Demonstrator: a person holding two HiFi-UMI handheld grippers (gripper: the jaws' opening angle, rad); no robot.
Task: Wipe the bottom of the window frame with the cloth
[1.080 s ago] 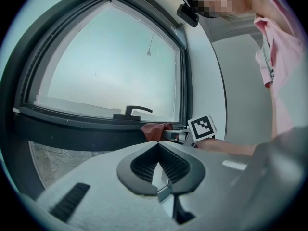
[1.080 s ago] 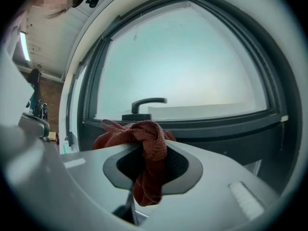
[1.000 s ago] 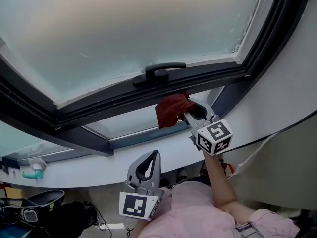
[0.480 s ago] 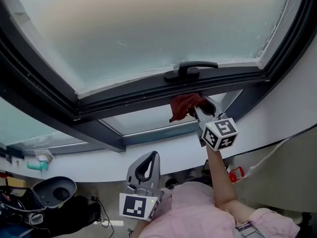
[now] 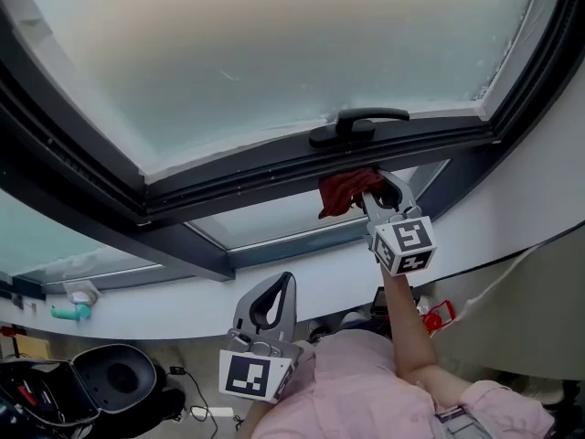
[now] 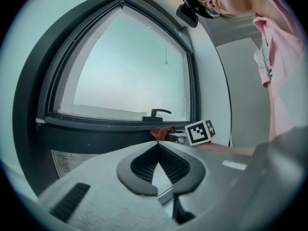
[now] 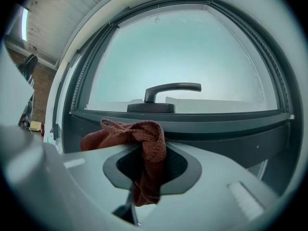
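A dark red cloth is clamped in my right gripper, which is shut on it and raised to the dark bottom rail of the window frame. The cloth touches the rail just below the black window handle. In the right gripper view the cloth hangs bunched between the jaws of the right gripper, with the handle and the rail straight ahead. My left gripper is shut and empty, held low near the person's chest. The left gripper looks towards the cloth.
A lower glass pane and a white curved sill lie beneath the rail. Far below at the left are a black round seat and a teal object. A small red item sits by the person's arm.
The head view has swung, so the window sits further right in the picture. The right gripper with the cloth has crept closer under the handle against the rail. The left gripper has stayed put.
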